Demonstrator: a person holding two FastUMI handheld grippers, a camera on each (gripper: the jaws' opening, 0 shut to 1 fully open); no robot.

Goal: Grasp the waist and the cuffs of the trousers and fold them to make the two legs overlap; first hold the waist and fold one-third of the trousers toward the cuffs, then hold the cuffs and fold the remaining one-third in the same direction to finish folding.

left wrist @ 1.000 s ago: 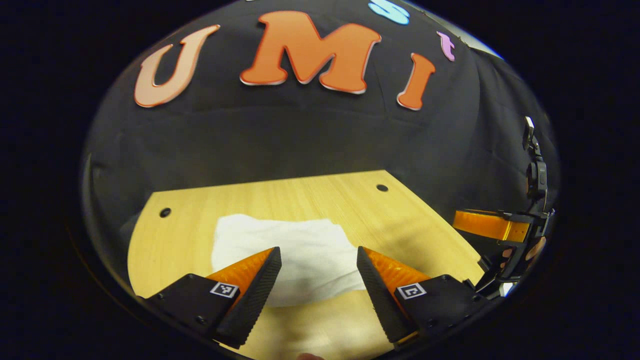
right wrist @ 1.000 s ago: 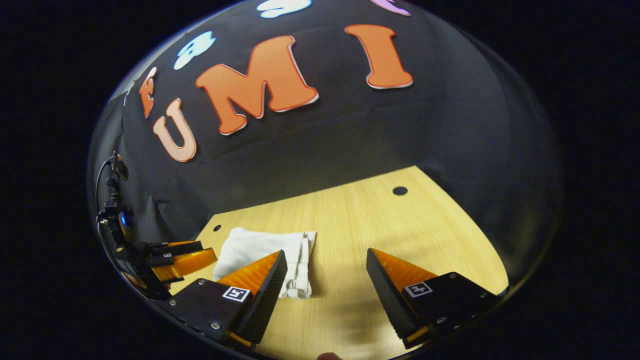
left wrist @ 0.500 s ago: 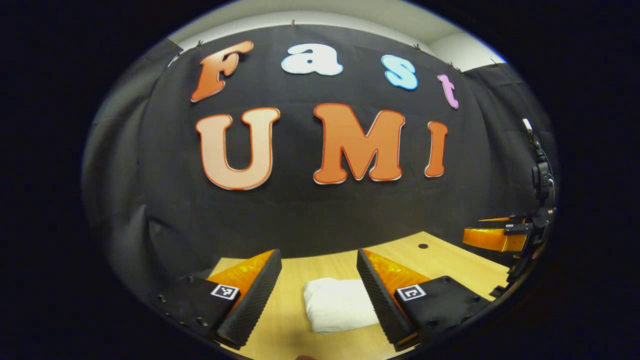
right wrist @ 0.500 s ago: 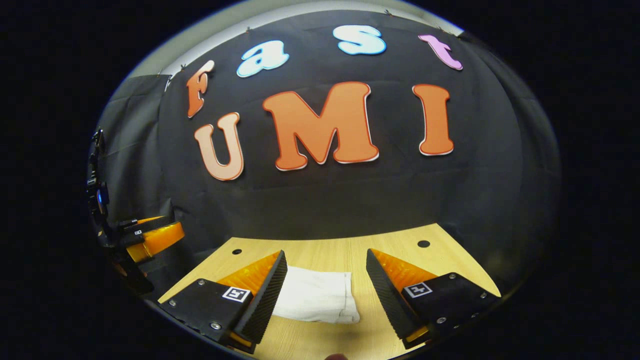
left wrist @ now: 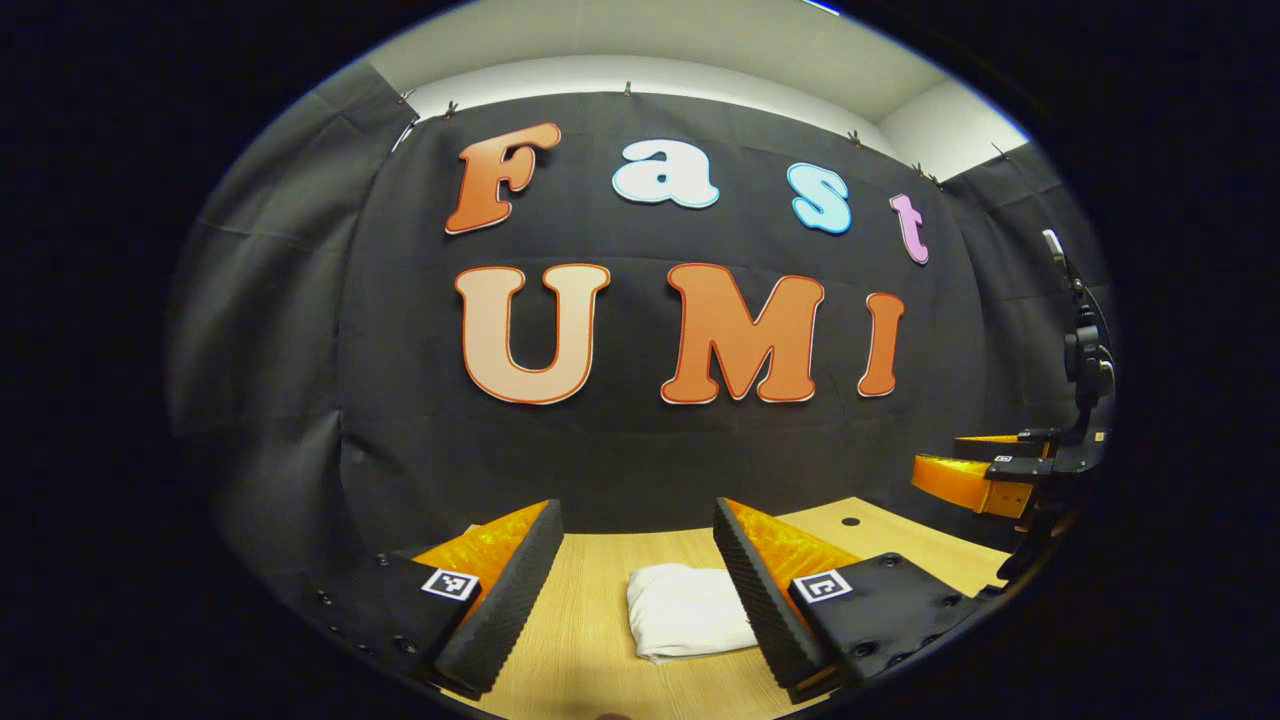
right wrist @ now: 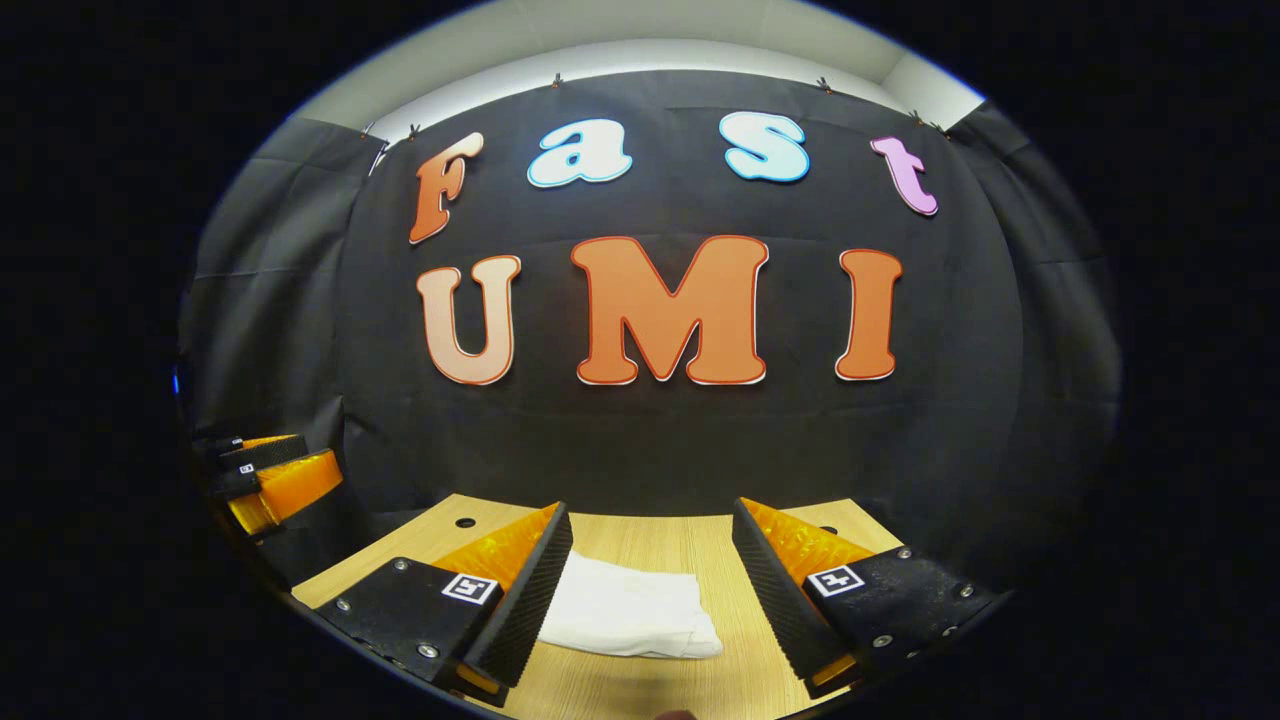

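The white trousers (left wrist: 688,610) lie folded into a small flat bundle on the wooden table (left wrist: 590,620). In the left gripper view my left gripper (left wrist: 638,520) is open, held back from the bundle and above the table, with nothing between its fingers. In the right gripper view the same folded trousers (right wrist: 628,608) rest between and beyond my right gripper (right wrist: 650,520), which is also open and holds nothing. The right gripper (left wrist: 985,470) appears at the far right of the left gripper view, and the left gripper (right wrist: 270,475) at the far left of the right gripper view.
The black cloth wall (left wrist: 640,430) rises right behind the table's far edge. Small round holes mark the tabletop near its far corners (left wrist: 850,521) (right wrist: 465,522). Bare wood lies around the bundle on all sides.
Both grippers have drawn back and tilted upward, away from the trousers. The folded bundle now looks smaller and lower in both views, and more of the wall shows.
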